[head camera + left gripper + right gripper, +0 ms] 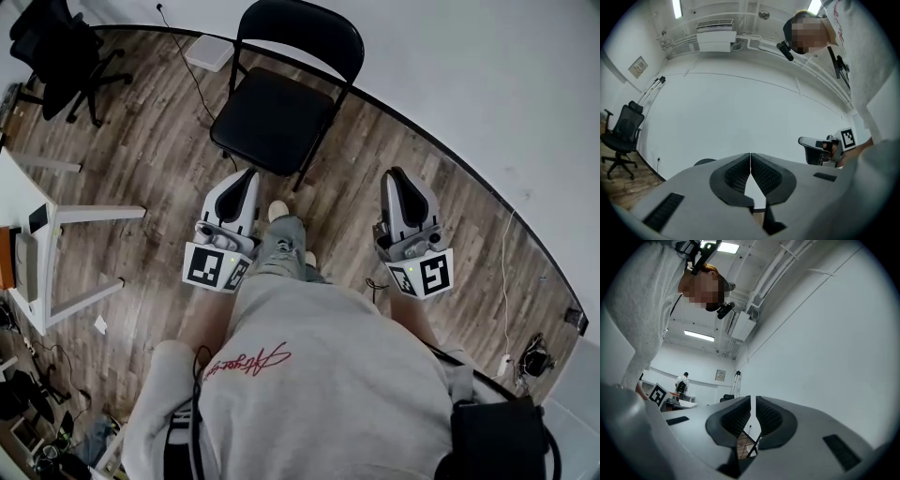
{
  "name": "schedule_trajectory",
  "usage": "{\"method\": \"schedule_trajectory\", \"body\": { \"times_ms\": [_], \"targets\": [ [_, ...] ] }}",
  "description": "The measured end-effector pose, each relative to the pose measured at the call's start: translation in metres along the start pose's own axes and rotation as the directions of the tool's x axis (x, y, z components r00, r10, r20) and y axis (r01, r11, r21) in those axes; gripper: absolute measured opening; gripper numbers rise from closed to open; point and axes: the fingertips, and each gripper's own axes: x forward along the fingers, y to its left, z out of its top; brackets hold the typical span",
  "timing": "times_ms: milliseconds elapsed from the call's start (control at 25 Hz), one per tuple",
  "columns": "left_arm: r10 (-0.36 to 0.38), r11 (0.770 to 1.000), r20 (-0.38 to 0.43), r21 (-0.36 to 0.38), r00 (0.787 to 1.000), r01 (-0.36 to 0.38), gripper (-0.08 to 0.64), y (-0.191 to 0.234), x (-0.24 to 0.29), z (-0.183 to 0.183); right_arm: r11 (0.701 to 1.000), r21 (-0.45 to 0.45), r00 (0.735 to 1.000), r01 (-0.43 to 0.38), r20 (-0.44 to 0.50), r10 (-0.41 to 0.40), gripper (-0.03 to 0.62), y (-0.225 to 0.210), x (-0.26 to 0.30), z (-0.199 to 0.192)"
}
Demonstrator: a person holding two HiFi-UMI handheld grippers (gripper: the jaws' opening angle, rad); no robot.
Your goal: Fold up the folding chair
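Wood floor (pixel 150 150) by a white wall (pixel 469 56): the chair (pixel 281 117) stands unfolded just ahead, untouched, and you hold left gripper (pixel 247 176) and right gripper (pixel 395 174) apart, jaws closed on nothing, likely squaring up to reach it.

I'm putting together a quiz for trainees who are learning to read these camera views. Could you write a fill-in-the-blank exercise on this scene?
1. The folding chair is coloured ___.
2. Its seat is down flat, so the chair is not yet ___.
3. The jaws of the left gripper and the right gripper are ___, with nothing between them.
4. In the head view, the wheeled office chair stands to the folding chair's ___.

Missing words: black; folded; shut; left.
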Motion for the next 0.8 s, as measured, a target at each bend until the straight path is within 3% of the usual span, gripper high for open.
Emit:
{"method": "schedule_trajectory", "body": {
  "times_ms": [240,360,400,480,520,600,680,800],
  "targets": [
    [0.042,0.998,-0.027,-0.042,0.999,-0.043,0.018,0.064,0.056,-0.014,0.998,-0.020,0.997,0.054,-0.050,-0.055,0.026,-0.041,0.064,-0.030],
    [0.020,0.996,-0.075,-0.090,0.997,-0.027,0.020,0.083,0.083,-0.031,0.996,0.013,0.994,0.088,-0.068,-0.087,0.144,-0.063,0.095,-0.052],
    [0.014,0.994,-0.098,-0.104,0.995,-0.025,0.054,0.089,0.091,-0.042,0.995,0.019,0.992,0.102,-0.081,-0.100,0.149,-0.071,0.105,-0.062],
    [0.029,0.987,-0.147,-0.149,0.989,-0.051,0.226,0.105,0.101,-0.069,0.991,0.024,0.983,0.134,-0.127,-0.130,0.163,-0.088,0.122,-0.087],
    [0.048,0.980,-0.177,-0.183,0.983,-0.081,0.261,0.113,0.103,-0.086,0.988,0.028,0.976,0.151,-0.161,-0.144,0.174,-0.097,0.127,-0.103],
    [0.094,0.951,-0.251,-0.263,0.963,-0.161,0.281,0.128,0.103,-0.125,0.983,0.042,0.958,0.181,-0.235,-0.166,0.192,-0.119,0.132,-0.139],
    [0.146,0.908,-0.340,-0.327,0.929,-0.263,0.295,0.144,0.098,-0.173,0.978,0.053,0.936,0.203,-0.303,-0.178,0.206,-0.142,0.133,-0.179],
    [0.252,0.807,-0.480,-0.376,0.840,-0.456,0.304,0.170,0.073,-0.248,0.971,0.053,0.893,0.232,-0.406,-0.192,0.212,-0.167,0.129,-0.243]
  ]
}}
